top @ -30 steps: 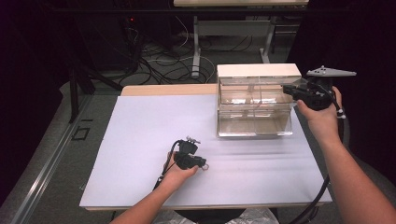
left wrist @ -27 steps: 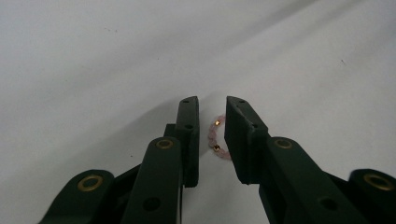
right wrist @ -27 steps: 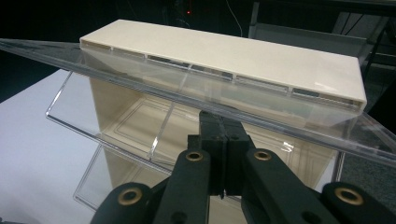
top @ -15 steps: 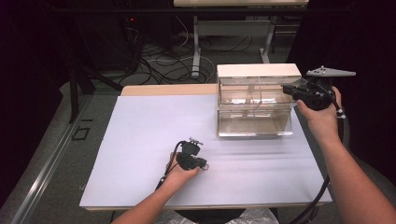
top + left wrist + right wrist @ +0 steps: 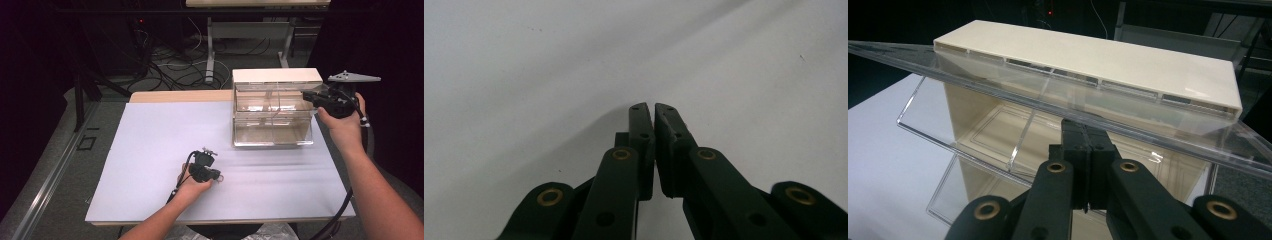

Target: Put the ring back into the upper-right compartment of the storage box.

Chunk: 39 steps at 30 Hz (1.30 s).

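Right gripper (image 5: 311, 96), jaws clenched on the tilted clear bin front (image 5: 1058, 107) of the organizer (image 5: 276, 76) at upper right, apparently tipping it open; left gripper (image 5: 217, 175) idles lower centre, jaws nearly closed, empty.
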Each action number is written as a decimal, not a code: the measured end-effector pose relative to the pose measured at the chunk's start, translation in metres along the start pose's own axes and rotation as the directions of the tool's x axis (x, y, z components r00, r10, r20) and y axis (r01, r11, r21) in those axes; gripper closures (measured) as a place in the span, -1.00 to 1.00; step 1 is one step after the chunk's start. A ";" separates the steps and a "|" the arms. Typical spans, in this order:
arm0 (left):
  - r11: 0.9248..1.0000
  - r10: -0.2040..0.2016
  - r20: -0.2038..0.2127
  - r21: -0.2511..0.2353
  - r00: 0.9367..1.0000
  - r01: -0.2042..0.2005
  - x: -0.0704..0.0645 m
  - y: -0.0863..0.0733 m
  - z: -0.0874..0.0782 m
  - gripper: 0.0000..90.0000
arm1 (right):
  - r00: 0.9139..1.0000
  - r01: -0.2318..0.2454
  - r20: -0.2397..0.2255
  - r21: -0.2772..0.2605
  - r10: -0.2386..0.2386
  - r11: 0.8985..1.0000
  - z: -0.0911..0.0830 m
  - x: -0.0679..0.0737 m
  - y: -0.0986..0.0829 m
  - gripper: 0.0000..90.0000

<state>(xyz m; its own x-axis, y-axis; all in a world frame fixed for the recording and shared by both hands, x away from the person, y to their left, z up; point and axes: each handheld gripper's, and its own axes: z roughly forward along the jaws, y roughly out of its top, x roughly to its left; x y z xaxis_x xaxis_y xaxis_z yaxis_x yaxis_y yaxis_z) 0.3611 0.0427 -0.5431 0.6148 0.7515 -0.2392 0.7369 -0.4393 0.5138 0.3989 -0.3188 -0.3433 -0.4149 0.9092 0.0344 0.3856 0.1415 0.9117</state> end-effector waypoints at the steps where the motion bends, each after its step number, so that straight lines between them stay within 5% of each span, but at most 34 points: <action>1: 1.000 -0.001 0.006 0.002 1.000 0.001 0.000 0.000 0.000 0.94 | 1.000 0.000 0.000 0.000 0.000 1.000 0.000 0.000 0.000 1.00; 25: 0.997 0.022 0.040 -0.073 0.999 -0.019 -0.007 0.020 -0.021 0.95 | 1.000 0.008 -0.002 0.003 -0.008 1.000 0.000 0.000 0.000 1.00; 39: 0.989 0.034 0.032 -0.143 0.999 -0.029 -0.016 0.043 -0.039 0.95 | 1.000 0.010 -0.005 0.010 -0.010 1.000 0.000 0.000 0.001 1.00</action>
<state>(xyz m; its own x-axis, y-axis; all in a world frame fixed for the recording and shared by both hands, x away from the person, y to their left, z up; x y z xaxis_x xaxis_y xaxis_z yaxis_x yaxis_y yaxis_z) 0.3719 0.0309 -0.4853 0.6484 0.7199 -0.2478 0.6707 -0.3860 0.6334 0.3992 -0.3183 -0.3425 -0.4224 0.9060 0.0276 0.3903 0.1543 0.9077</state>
